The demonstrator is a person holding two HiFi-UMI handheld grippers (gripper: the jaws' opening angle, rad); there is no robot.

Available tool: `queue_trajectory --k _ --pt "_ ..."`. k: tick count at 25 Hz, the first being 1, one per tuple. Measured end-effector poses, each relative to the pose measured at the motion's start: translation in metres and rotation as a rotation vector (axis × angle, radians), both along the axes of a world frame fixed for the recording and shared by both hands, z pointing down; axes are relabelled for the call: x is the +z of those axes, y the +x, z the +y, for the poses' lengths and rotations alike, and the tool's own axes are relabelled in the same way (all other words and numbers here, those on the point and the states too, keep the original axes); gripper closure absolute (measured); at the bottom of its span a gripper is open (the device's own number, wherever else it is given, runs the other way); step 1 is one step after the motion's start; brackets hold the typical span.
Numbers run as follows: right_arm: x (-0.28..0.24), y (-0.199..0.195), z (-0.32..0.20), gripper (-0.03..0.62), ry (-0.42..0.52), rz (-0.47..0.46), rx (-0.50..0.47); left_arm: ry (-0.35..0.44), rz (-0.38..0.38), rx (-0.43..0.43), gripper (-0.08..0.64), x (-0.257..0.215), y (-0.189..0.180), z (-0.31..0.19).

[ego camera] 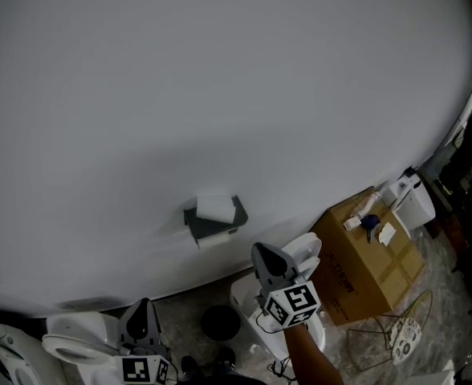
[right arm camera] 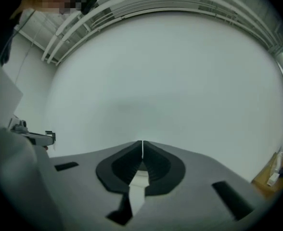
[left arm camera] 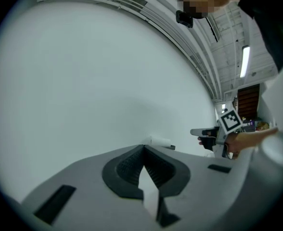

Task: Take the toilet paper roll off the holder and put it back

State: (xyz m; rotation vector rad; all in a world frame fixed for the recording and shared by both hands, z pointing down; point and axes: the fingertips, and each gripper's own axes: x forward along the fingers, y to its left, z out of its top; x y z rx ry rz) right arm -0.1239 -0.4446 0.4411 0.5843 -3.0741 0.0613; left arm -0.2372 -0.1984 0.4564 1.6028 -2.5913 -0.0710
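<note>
Jaws shut and empty on both grippers, roll untouched.
Right gripper (ego camera: 263,253) and left gripper (ego camera: 144,305) each have their tips pressed together on nothing. Beyond them, well apart, the toilet paper roll (ego camera: 214,207) sits in its dark wall holder (ego camera: 217,226). Removal looks not yet begun; next, one gripper must open and reach the roll.

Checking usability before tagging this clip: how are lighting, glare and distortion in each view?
Head view: dim overall, floor murky, the toilet paper roll on its holder readable, soft shadow on the wall beside it. Left gripper view: fisheye bends the ceiling rails, black corners, strip light glares. Right gripper view: same fisheye vignette, flat even wall light.
</note>
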Motion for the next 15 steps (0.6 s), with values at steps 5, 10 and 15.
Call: queue_trajectory --k 5,10,15 --pt "-0.006 0.055 0.034 0.591 0.008 -0.040 0.113 0.026 -0.016 0.028 0.557 -0.014 0.008 -0.003" --pt "-0.003 0.098 0.071 0.592 0.067 -0.014 0.216 0.029 -0.027 0.026 0.557 -0.018 0.011 0.005" --pt "-0.004 0.115 0.079 0.592 0.087 -0.017 0.275 0.029 -0.035 0.025 0.557 -0.019 0.015 0.009"
